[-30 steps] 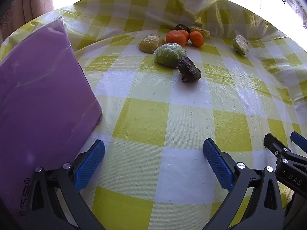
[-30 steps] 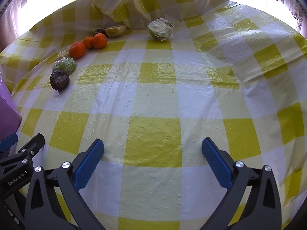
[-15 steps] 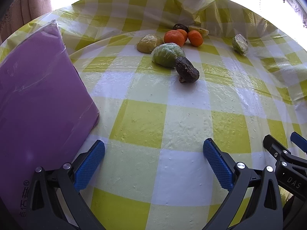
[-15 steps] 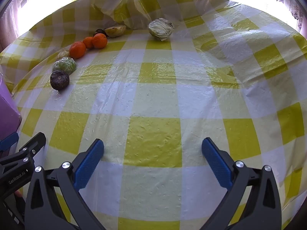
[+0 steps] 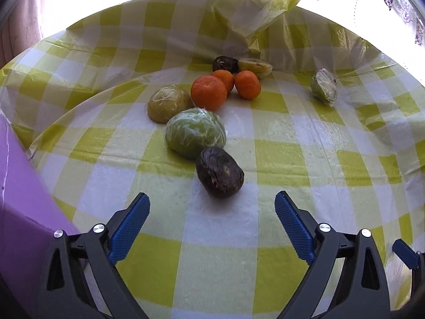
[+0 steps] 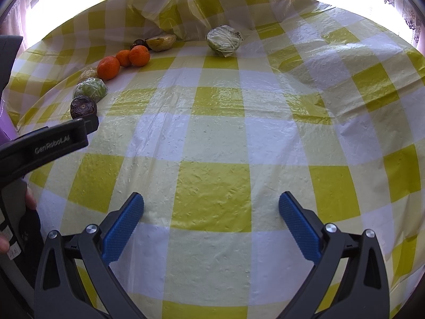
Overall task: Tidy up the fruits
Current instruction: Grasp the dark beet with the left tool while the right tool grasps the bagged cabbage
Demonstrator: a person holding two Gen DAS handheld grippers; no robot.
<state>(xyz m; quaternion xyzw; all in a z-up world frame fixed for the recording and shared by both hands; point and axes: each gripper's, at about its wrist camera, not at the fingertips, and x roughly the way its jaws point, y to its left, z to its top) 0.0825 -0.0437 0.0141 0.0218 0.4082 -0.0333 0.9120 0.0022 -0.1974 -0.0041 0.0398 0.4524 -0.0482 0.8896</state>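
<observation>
Yellow-and-white checked plastic cloth [image 5: 279, 159] covers the table, with bright window light behind it.

Left gripper [image 5: 212, 207] has its jaws apart and closing, with nothing between the blue pads; they touch no fruit. Just ahead of these jaws, a little beyond the tips, lies a dark wrinkled fruit [image 5: 220, 172]. Touching it from behind is a green fruit in plastic wrap [image 5: 195, 132], then a yellowish wrapped fruit [image 5: 168, 103] further left. Behind these are three oranges [image 5: 209, 92] close together, and further back a second dark fruit [image 5: 224, 63] beside a yellow cut fruit [image 5: 255, 65]. A wrapped green half fruit [image 5: 324, 86] lies alone, far ahead to the right. A purple box [image 5: 24, 212] stands just left of the left jaw; whether it holds anything I cannot tell.

Right gripper [image 6: 211, 212] has its jaws wide apart over bare cloth, well apart from all fruit. In the right wrist view, the side of the left gripper shows the writing "GenRobot.AI" [image 6: 51, 146].
</observation>
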